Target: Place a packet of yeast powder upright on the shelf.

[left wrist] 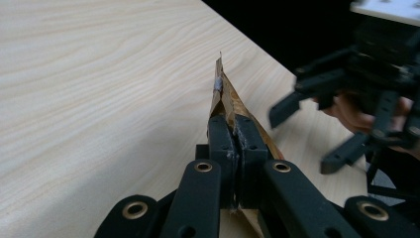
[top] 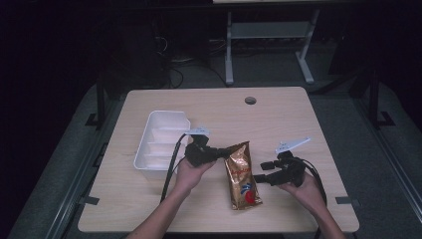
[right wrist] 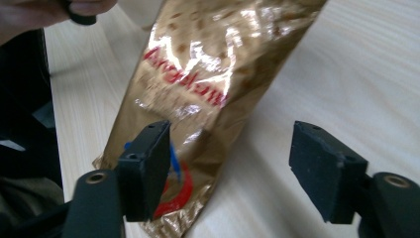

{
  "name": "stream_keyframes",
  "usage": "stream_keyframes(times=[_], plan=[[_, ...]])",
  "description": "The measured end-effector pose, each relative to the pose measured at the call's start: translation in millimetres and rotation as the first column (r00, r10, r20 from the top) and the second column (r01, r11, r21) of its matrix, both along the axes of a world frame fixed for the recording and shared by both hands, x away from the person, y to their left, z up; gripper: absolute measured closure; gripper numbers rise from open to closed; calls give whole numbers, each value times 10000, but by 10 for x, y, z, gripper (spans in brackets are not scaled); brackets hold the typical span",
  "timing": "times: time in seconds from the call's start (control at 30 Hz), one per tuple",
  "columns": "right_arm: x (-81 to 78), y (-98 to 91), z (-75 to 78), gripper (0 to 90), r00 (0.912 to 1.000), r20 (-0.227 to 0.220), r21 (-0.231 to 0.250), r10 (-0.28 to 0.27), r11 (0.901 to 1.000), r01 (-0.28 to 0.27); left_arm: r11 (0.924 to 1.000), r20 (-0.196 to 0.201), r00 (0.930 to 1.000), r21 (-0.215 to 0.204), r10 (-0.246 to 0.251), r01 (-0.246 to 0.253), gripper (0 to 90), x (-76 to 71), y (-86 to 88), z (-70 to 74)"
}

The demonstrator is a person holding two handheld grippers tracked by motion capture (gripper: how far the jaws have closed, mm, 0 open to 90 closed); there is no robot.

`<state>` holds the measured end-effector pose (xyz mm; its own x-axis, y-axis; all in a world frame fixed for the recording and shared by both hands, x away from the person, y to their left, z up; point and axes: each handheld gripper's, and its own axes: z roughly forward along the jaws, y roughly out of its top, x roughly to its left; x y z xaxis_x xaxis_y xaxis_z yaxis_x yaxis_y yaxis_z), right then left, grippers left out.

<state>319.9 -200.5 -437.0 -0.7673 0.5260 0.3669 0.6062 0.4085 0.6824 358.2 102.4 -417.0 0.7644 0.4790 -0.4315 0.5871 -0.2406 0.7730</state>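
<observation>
— Two hand-held grippers are working at one gold bag [top: 242, 176], right?

— Yes. The left hand-held gripper [top: 222, 154] is pinching the bag's top edge, its jaws pressing tight together on the thin foil seam; in the left gripper view the gold bag [left wrist: 224, 94] is sticking out edge-on past the pads.

— And the other one?

— The right hand-held gripper [top: 260, 178] is standing spread, just beside the bag's right edge and not touching it. In the right gripper view the bag [right wrist: 208, 79] is lying beyond the two jaws, nearer the left one, with bare wood between the pads.

— Where is the bag sitting?

— It is lying on the wooden surface [top: 278, 114], bottom end with the red and blue print toward the person, top end tilting up toward the left hand-held gripper.

— Anything else near it?

— One white tray [top: 160, 140] with dividers is resting left of the bag, just behind the left hand [top: 191, 172]. The right hand [top: 303, 189] is holding its tool to the bag's right.
</observation>
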Motion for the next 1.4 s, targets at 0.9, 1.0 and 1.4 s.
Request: stream_keyframes(times=[0.9,1.0,1.4], plan=[[484,398,78,510,9808,-457,2062,1895,9625,-1763,9965,1034,9911,66,-833,830,881,-126,100,319],[470,391,102,582,9797,-301,2076,1983,9600,-1879,9965,1077,9907,89,-835,831,879,-127,97,318],[404,355,186,856,9798,-177,1651,1990,9671,-1935,9971,1106,9917,465,-648,600,742,-116,141,266]])
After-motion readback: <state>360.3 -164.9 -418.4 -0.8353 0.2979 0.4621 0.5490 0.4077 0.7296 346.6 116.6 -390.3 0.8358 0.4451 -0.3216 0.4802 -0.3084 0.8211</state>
